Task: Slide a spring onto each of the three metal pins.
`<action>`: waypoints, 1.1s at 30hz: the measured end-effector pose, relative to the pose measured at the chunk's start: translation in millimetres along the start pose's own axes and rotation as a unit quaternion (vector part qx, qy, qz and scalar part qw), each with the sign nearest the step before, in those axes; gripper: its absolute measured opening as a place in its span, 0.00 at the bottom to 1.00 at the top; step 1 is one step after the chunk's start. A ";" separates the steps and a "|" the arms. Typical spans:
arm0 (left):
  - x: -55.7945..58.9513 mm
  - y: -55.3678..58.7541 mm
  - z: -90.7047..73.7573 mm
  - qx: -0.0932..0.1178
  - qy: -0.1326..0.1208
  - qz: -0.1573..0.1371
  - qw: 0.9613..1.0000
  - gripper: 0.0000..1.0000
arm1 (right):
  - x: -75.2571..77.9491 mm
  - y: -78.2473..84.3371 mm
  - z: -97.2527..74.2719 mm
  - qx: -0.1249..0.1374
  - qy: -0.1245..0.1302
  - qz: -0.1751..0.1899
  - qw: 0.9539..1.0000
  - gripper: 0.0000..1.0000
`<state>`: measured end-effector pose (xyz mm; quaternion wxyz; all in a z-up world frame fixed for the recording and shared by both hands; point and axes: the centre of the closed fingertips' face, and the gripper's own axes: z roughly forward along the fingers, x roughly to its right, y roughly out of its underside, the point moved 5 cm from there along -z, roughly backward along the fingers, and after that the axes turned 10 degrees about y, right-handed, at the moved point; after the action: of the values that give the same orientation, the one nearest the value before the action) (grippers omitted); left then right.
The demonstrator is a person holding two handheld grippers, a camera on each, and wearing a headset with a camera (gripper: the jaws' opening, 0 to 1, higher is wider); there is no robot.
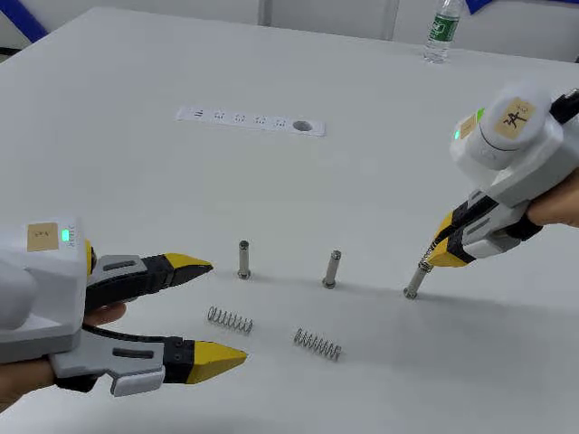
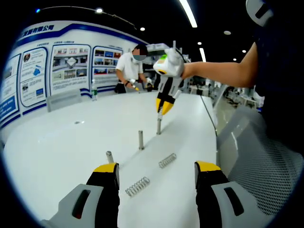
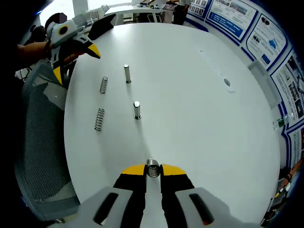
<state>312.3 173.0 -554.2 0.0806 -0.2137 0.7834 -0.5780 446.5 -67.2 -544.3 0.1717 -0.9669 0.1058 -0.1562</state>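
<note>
Steel spring (image 3: 152,167) — likely light, compressible, rolls; hold mid-coil, gently. Right gripper (image 1: 439,258) pinches it; left gripper (image 1: 226,312) spread, empty.

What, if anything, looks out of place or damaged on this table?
Nothing stands out. Two springs lie loose in front of two bare pins; the right gripper holds a third spring at the third pin.

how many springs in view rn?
3. One spring and another lie loose on the table; a third is held by the right gripper at the rightmost pin.
</note>
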 end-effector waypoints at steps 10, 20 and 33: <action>-0.8 0.1 -1.3 -0.002 -0.003 0.000 1.000 0.66 | -2.7 5.9 16.4 -0.004 -0.007 0.012 1.000 0.12; -0.3 0.9 -1.7 -0.005 -0.003 0.000 1.000 0.66 | -8.4 9.7 31.5 -0.020 -0.011 0.010 1.000 0.12; 1.0 0.8 -1.2 -0.008 0.000 0.003 1.000 0.66 | -11.9 15.0 42.3 -0.019 -0.016 0.022 0.999 0.14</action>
<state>310.7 173.9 -554.4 0.0803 -0.2120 0.7884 -0.5719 447.5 -65.3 -590.6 0.1584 -0.9698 0.1269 -0.1352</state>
